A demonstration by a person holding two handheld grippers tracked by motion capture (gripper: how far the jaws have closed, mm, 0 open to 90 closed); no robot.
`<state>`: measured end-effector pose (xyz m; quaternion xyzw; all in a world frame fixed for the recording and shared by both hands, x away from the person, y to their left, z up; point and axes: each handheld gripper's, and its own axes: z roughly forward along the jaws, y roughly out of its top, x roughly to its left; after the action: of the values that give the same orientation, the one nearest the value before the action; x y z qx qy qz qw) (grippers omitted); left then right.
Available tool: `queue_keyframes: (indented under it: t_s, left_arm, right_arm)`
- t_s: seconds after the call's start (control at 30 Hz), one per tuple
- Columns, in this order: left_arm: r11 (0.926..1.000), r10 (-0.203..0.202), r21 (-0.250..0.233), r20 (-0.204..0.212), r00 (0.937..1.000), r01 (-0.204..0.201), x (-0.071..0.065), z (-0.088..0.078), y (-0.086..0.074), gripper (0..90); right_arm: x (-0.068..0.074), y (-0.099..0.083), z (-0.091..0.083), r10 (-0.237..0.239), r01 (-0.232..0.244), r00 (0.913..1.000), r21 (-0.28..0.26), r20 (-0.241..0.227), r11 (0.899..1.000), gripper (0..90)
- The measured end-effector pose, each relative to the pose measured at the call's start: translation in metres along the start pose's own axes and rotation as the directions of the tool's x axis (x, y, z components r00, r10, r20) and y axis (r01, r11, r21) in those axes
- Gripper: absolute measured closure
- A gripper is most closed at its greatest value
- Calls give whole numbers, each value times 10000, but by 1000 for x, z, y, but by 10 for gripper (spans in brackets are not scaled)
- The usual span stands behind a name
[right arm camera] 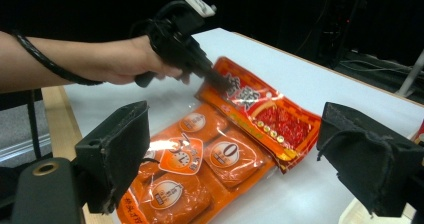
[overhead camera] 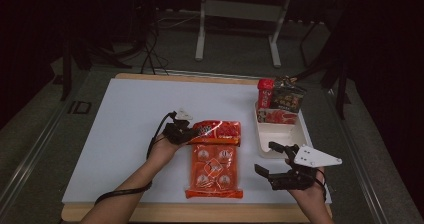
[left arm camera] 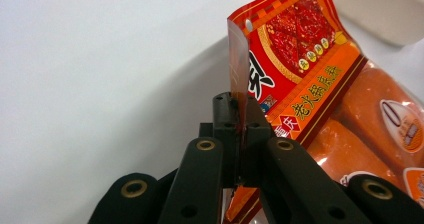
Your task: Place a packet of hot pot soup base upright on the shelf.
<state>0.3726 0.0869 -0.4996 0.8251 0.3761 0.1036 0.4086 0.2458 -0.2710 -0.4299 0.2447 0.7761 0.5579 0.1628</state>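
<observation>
A red snack packet (overhead camera: 217, 131) lies across the top of an orange multipack of sausages (overhead camera: 212, 173) on the white table top. My left gripper (overhead camera: 191, 134) is shut on the red packet's left edge. In the left gripper view the jaws (left arm camera: 239, 111) pinch that thin edge, and the packet (left arm camera: 295, 49) stands lifted and tilted above the orange multipack (left arm camera: 372, 129). My right gripper (overhead camera: 265, 156) hovers open and empty to the right of the multipack. In the right gripper view its wide jaws (right arm camera: 242, 156) frame the multipack (right arm camera: 200, 169), the red packet (right arm camera: 272, 115) and the left gripper (right arm camera: 219, 83).
A white tray (overhead camera: 282, 136) sits at the right beyond my right gripper, with a red packet lying in its far end. A red pouch (overhead camera: 265, 92) and a dark packet (overhead camera: 288, 98) stand at its far side. The table's front edge (overhead camera: 200, 211) runs close to both hands.
</observation>
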Motion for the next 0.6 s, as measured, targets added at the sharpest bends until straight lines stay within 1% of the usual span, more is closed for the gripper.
queue_keyframes:
  t_s: [0.03,0.1,0.13,0.17,0.23,0.27,0.4,0.43,0.5,0.53,0.6]
  left_arm:
    - [9999,65,-117,5,10000,-65,-2,-4,2,896]
    - [9993,70,-366,84,9999,-67,-5,-10,5,896]
    - [9985,120,-533,123,9999,-113,-7,-16,8,896]
    - [9980,136,-611,147,9998,-127,-9,-19,9,896]
    - [9967,239,-781,197,9995,-223,-13,-25,13,897]
    - [9962,323,-811,209,9993,-305,-14,-28,14,896]
    - [9936,486,-1030,206,9986,-462,-20,-38,17,897]
    - [9931,461,-1086,251,9986,-431,-21,-39,18,897]
    - [9921,511,-1157,273,9983,-477,-22,-43,19,897]
    - [9916,524,-1202,306,9982,-484,-23,-45,19,897]
    - [9903,545,-1298,382,9978,-492,-24,-48,19,897]
  right_arm:
    - [0,0,0,5,-5,10000,1,31,10000,134]
    - [0,0,0,62,-62,10000,-45,40,10000,134]
    - [0,1,0,37,-37,10000,-48,70,10000,134]
    - [0,1,-1,-9,10,9999,-61,148,10000,134]
    - [0,1,-1,34,-33,9999,-87,144,10000,128]
    - [0,1,-2,18,-16,9997,-82,253,10000,125]
    - [-2,1,-3,112,-106,9995,-197,288,9997,108]
    - [-2,1,-3,118,-113,9996,-193,246,9998,108]
    - [-2,1,-3,97,-89,9994,-245,323,9997,107]
    - [-3,1,-3,169,-163,9995,-221,268,9996,107]
    - [-3,1,-3,151,-143,9993,-221,346,9997,107]
